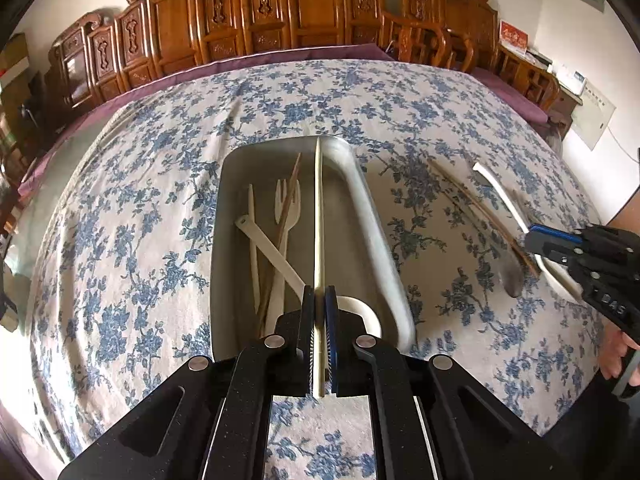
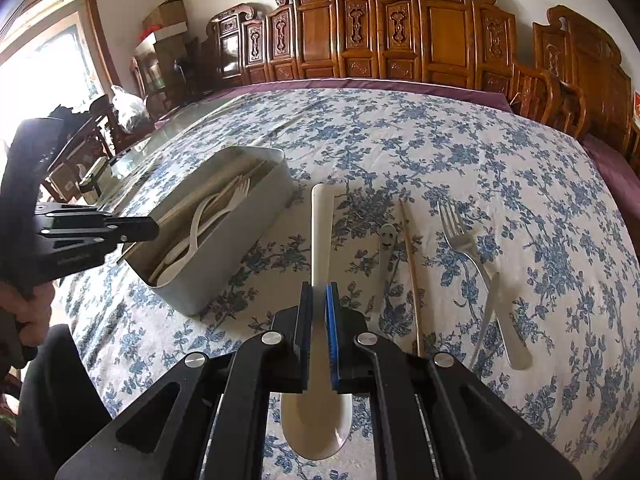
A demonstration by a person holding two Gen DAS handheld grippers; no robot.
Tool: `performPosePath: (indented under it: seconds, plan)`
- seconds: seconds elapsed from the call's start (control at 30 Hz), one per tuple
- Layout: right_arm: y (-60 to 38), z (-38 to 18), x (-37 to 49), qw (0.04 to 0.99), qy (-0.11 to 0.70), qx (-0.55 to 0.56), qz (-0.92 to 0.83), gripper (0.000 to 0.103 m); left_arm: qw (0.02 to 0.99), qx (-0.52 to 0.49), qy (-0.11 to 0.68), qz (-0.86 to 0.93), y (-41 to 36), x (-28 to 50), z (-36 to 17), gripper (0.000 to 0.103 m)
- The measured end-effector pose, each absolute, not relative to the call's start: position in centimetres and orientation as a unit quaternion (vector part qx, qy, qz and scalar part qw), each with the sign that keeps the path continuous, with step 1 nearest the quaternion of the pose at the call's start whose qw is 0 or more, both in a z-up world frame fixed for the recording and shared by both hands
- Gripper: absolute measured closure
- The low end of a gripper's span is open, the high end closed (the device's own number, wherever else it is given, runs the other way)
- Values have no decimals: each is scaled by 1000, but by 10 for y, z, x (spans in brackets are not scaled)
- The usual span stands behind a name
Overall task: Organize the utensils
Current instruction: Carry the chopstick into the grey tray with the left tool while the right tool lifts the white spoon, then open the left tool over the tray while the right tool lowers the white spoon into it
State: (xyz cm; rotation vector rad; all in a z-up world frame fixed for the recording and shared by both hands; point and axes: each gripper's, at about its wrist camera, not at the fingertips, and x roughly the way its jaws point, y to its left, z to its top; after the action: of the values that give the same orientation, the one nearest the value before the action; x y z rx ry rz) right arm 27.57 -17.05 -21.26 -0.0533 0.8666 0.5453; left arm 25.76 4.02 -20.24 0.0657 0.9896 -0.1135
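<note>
A grey metal tray (image 1: 362, 208) sits on the floral tablecloth and holds a cream fork (image 1: 286, 208), cream utensils and brown chopsticks. My left gripper (image 1: 319, 300) is shut on a cream chopstick (image 1: 318, 208), held lengthwise over the tray's right side. My right gripper (image 2: 319, 300) is shut on the handle of a white ceramic spoon (image 2: 322, 232), right of the tray (image 2: 236, 248). The right gripper also shows in the left wrist view (image 1: 536, 238). A metal fork (image 2: 472, 256), a metal spoon (image 2: 387, 240) and a wooden chopstick (image 2: 410, 264) lie on the cloth to the right.
The tablecloth (image 2: 460, 148) covers a large table. Carved wooden chairs (image 2: 400, 32) line its far edge. Boxes and furniture (image 2: 160, 40) stand at the far left. The left gripper shows in the right wrist view (image 2: 132, 230) beside the tray's near end.
</note>
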Motion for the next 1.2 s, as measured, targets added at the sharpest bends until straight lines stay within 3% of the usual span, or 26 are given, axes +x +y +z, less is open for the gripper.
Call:
performPosePath:
  seconds: [0.43,0.57,0.7,0.77,0.9,0.97,1.07,1.2]
  plan:
    - [-137,-198,282,868,409,-20,280,95,887,17,459,-34,74,255,-184,96]
    - [-110,-187,285,866,402,-11,297,95,894,16,446,-27,89,246,-169,81]
    - [-78,-177,286,863,396,-14,313,95,900,13,435,-17,106,238,-159,76]
    - [-64,-175,286,863,394,-18,316,95,904,8,428,-11,116,234,-155,57]
    - [-41,-174,289,860,397,-25,319,95,906,2,423,5,131,230,-153,49]
    - [-31,-176,291,860,399,-31,317,95,908,-6,419,10,140,227,-151,34]
    - [-20,-181,295,860,403,-36,310,95,911,-15,412,12,147,221,-149,26]
    - [-11,-191,303,857,414,-33,304,95,913,-23,408,11,152,218,-146,22]
